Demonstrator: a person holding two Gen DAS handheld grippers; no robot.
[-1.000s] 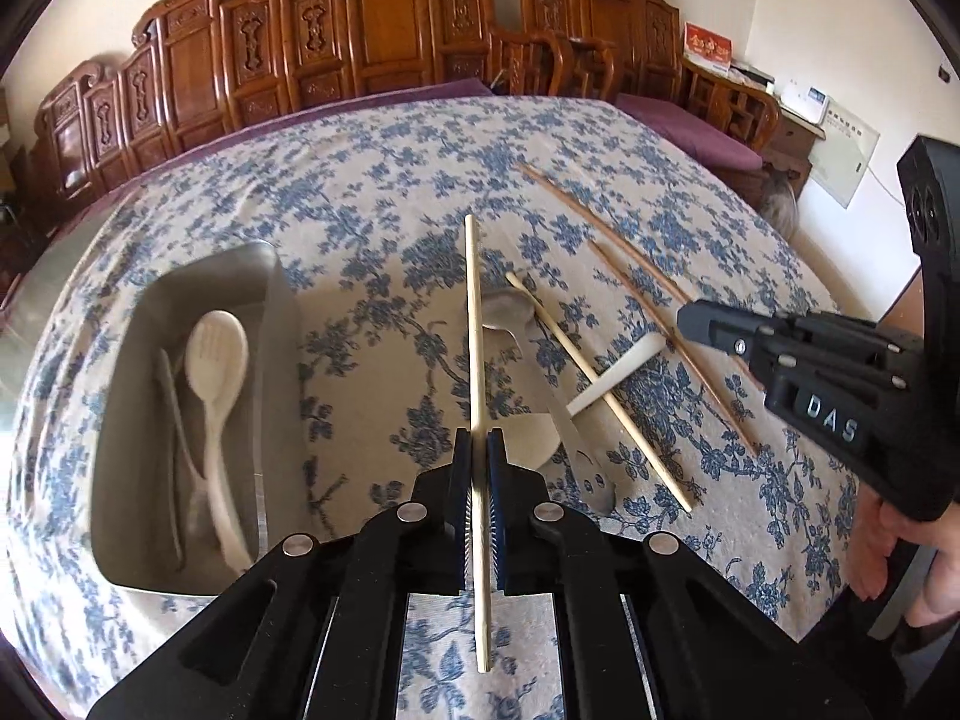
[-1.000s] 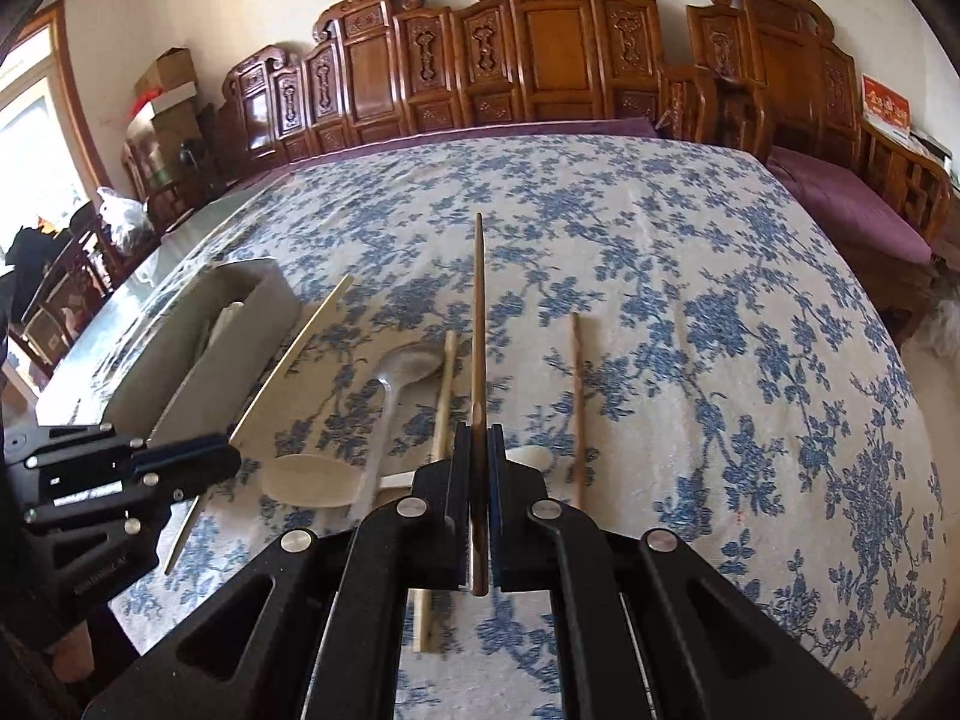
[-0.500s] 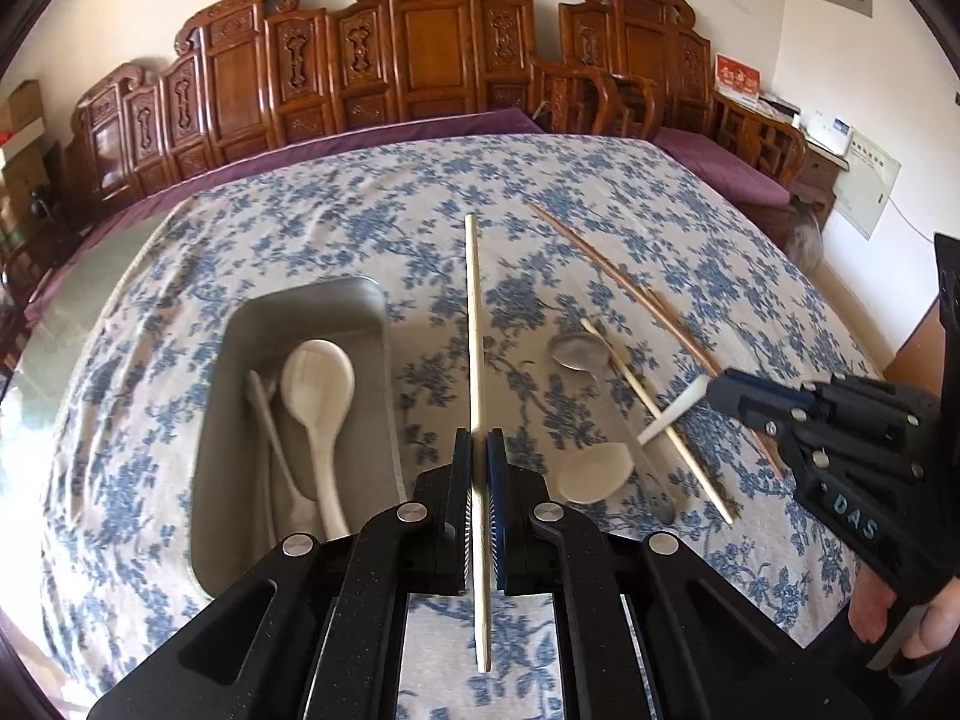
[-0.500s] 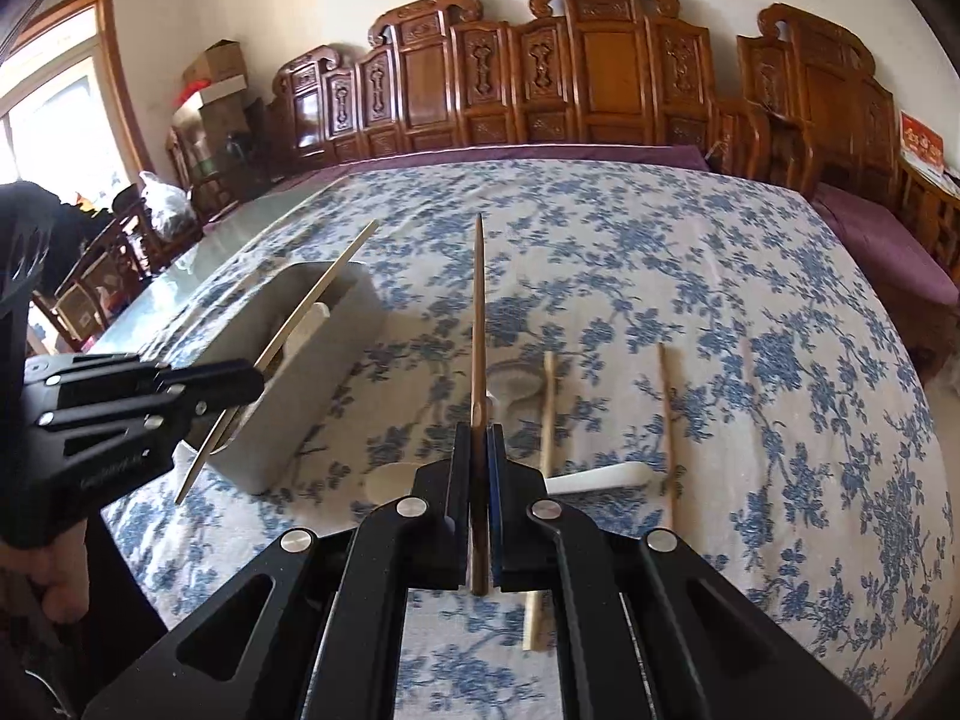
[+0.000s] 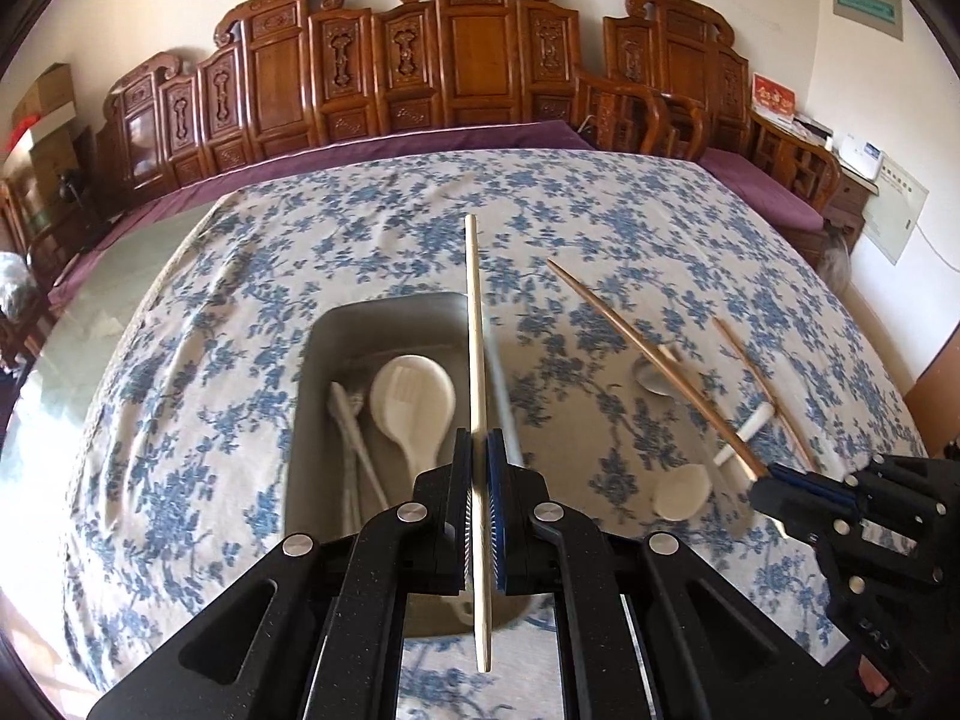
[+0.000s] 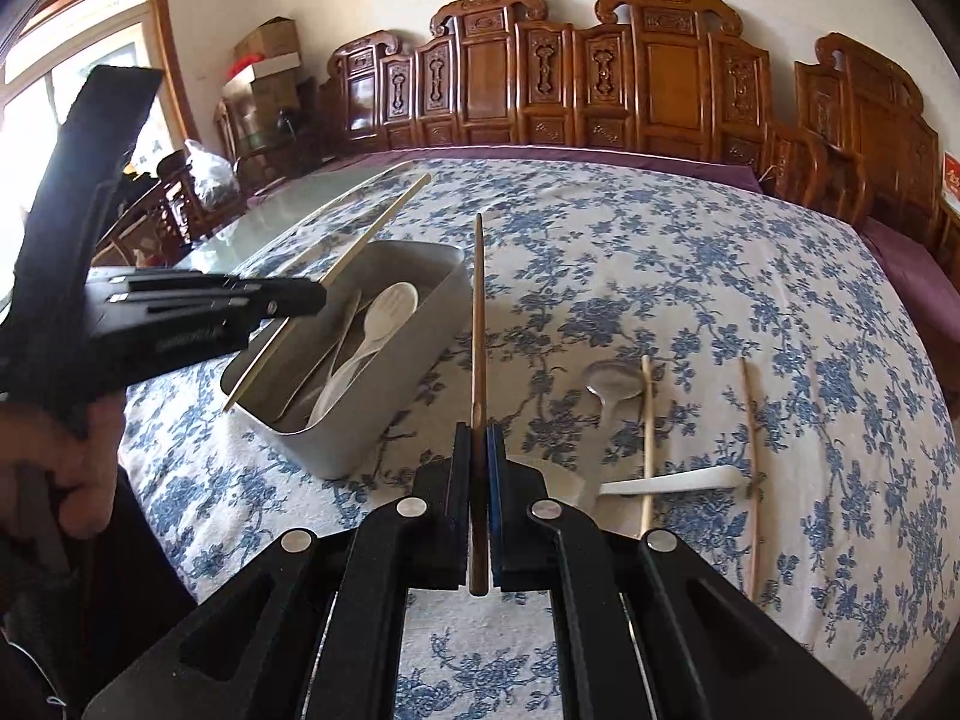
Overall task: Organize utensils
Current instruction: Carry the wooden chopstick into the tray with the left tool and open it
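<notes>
My left gripper (image 5: pixel 478 447) is shut on a pale chopstick (image 5: pixel 474 312), held over the right edge of the grey tray (image 5: pixel 306 420). In the tray lie a white slotted spoon (image 5: pixel 414 402) and thinner utensils. My right gripper (image 6: pixel 478 435) is shut on a dark brown chopstick (image 6: pixel 478 324), just right of the tray (image 6: pixel 360 438) and above the cloth. The right wrist view shows the left gripper (image 6: pixel 315 300) with its pale chopstick (image 6: pixel 375 231) slanting above the tray. The left wrist view shows the right gripper (image 5: pixel 765 480) at the right.
On the blue-flowered cloth to the right lie a metal spoon (image 6: pixel 612 381), a white spoon (image 5: pixel 681 489), a pale chopstick (image 6: pixel 647 438) and a brown chopstick (image 6: pixel 750 468). Carved wooden chairs stand behind the table. A hand (image 6: pixel 78 468) holds the left gripper.
Both grippers have carried their chopsticks to the left and a little up. The tray has come under the left gripper and close beside the right one.
</notes>
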